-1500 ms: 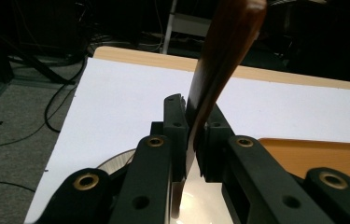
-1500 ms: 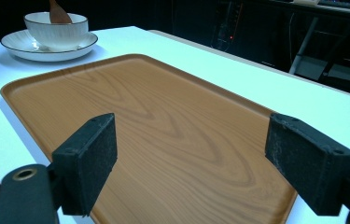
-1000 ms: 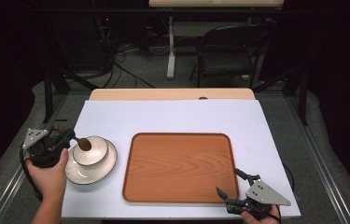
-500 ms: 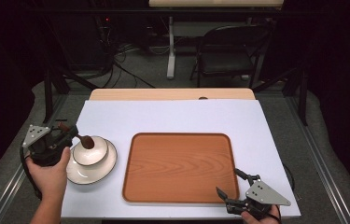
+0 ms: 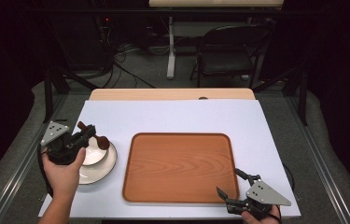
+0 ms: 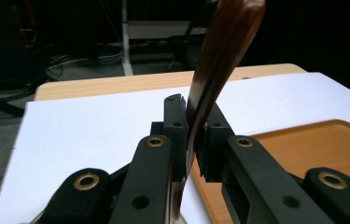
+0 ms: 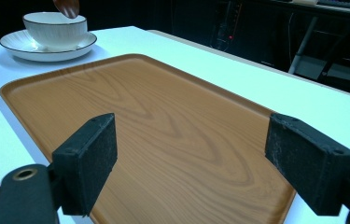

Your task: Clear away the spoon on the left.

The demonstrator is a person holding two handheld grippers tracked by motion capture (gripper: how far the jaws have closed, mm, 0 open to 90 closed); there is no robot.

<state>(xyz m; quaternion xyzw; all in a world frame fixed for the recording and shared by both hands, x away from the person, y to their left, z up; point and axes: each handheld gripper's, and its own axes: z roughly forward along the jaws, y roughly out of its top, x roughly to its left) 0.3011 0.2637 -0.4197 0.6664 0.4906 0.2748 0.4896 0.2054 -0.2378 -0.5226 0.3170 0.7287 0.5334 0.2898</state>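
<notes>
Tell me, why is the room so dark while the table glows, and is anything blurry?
In the high view, light falls on the white table alone, and the room behind stays nearly black. In the left gripper view, the dark spoon held in the left gripper is soft and carries a glossy streak. In the right gripper view, the tray has a mild sheen, and the cup casts a soft shadow.

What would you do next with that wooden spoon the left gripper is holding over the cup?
Probably carry the wooden spoon sideways toward the wooden tray and lower it there. The left gripper is shut on its handle, its bowl hangs just above the cup on the saucer, and the tray lies bare beside them. The right gripper waits open at the tray's near corner.
</notes>
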